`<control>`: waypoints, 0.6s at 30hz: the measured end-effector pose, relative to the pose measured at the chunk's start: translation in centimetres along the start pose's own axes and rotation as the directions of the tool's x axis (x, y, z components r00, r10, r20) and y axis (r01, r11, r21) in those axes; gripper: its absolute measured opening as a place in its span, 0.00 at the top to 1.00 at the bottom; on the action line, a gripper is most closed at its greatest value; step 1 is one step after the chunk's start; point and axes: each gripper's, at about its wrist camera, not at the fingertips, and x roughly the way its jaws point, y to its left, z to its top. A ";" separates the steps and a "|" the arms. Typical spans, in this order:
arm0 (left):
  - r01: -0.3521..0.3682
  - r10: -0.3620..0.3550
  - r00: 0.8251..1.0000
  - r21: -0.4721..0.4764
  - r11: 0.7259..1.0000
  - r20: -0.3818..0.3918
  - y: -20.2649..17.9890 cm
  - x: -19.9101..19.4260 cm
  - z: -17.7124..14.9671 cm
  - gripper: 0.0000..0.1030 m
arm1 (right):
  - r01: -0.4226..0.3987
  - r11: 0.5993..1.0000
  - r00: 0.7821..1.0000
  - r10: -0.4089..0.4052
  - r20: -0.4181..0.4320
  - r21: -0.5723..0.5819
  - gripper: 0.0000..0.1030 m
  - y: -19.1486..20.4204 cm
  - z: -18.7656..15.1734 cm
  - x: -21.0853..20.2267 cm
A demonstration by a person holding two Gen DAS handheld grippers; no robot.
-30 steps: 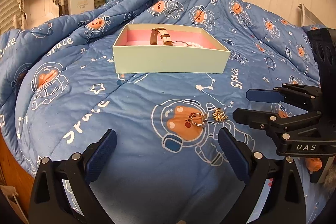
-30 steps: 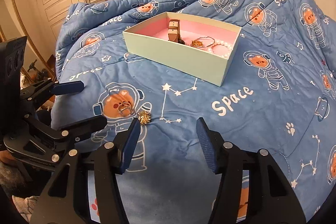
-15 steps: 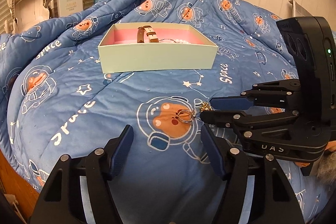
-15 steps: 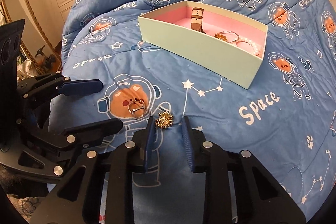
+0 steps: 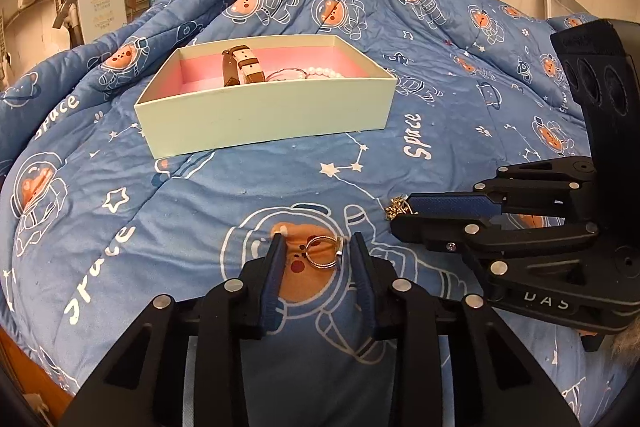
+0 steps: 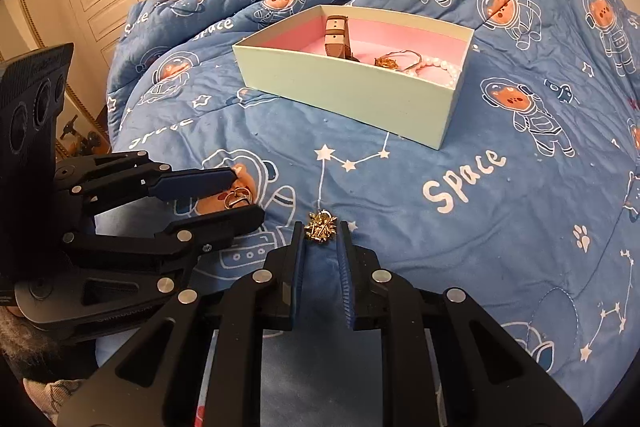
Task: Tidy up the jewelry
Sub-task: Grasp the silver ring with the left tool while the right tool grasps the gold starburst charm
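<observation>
Ring (image 5: 322, 252) btwn left tool (image 5: 319, 244) fingers, on quilt (image 5: 248, 195).

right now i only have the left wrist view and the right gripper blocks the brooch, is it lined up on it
observer: yes. In the right wrist view the brooch lies on the quilt between the tips of the right gripper. I can't tell whether the pads touch it.
operator: ok and the box wall hides stuff near the pearls, anything else in there
observer: a small gold piece lies in the box, between the strap and the pearls.
</observation>
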 end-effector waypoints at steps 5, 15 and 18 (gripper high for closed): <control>0.007 -0.007 1.000 -0.008 1.000 -0.002 -0.1 0.2 0.1 0.82 | 0.008 1.000 1.000 -0.008 0.002 -0.004 0.84 0.2 -0.1 -0.2; 0.042 -0.041 0.999 -0.078 0.996 0.012 0.9 -0.9 -0.1 0.82 | 0.000 1.000 1.000 0.000 0.006 0.002 0.84 0.3 0.1 -0.8; 0.042 -0.041 0.999 -0.076 0.996 0.016 0.9 -1.5 -0.1 0.82 | -0.009 1.000 1.000 0.009 0.013 -0.001 0.84 0.4 0.4 -1.1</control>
